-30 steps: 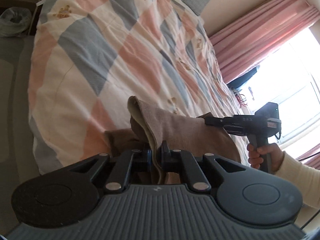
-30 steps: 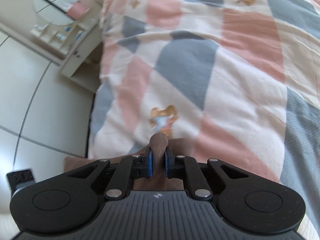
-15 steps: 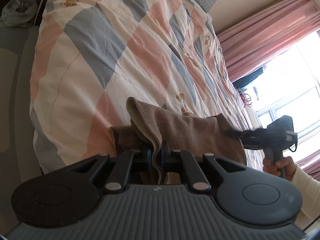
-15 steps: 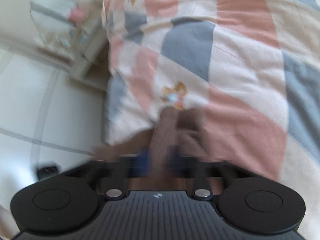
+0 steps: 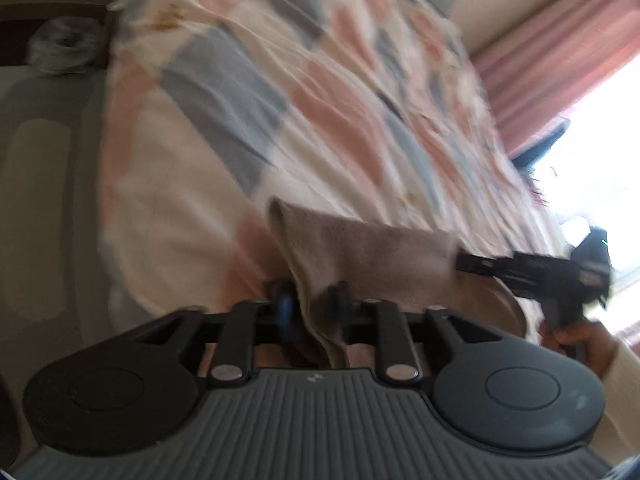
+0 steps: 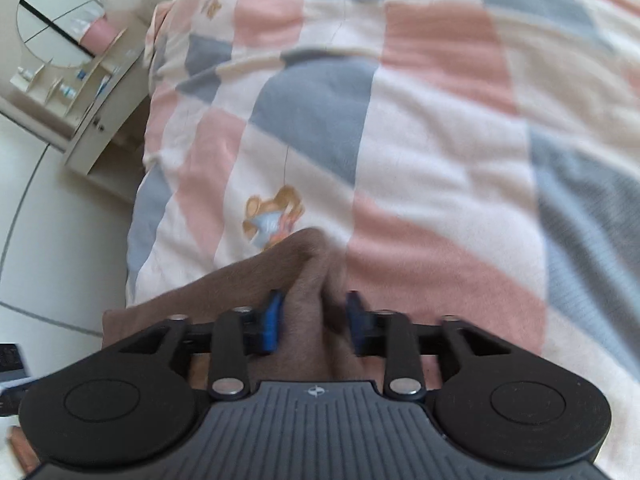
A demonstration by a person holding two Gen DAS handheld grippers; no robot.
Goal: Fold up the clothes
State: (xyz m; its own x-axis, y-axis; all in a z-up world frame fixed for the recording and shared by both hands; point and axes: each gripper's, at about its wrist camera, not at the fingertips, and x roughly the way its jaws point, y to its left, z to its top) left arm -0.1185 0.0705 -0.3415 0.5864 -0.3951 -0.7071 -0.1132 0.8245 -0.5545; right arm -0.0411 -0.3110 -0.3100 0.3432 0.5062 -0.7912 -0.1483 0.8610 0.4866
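Brown garment (image 5: 372, 256) stretched between both grippers above the near edge of the bed (image 5: 224, 148), over the checked pink, grey and white quilt (image 6: 420, 128). Left gripper (image 5: 312, 308), left wrist view: jaws spread, fabric edge hanging down through the gap, not pinched; the cloth touches neither blue pad clearly, blur hides the detail. A lighter inner lining shows along the folded edge of the garment near that gripper. Right gripper (image 6: 314, 320), right wrist view: jaws parted too, a thick ridge of brown cloth bunched between the blue pads (image 6: 272, 320), gap visible on both sides of it. In the left wrist view the right gripper (image 5: 468, 263) sits at the garment's far corner, held by a hand (image 5: 580, 340) in a cream sleeve (image 5: 616, 376). Pink curtains (image 5: 560, 60) and a bright window beyond the bed's far side. Round mirror (image 6: 56, 20) and a white shelf unit with small bottles off the bed's left corner, right wrist view. Whole left wrist view motion-blurred.
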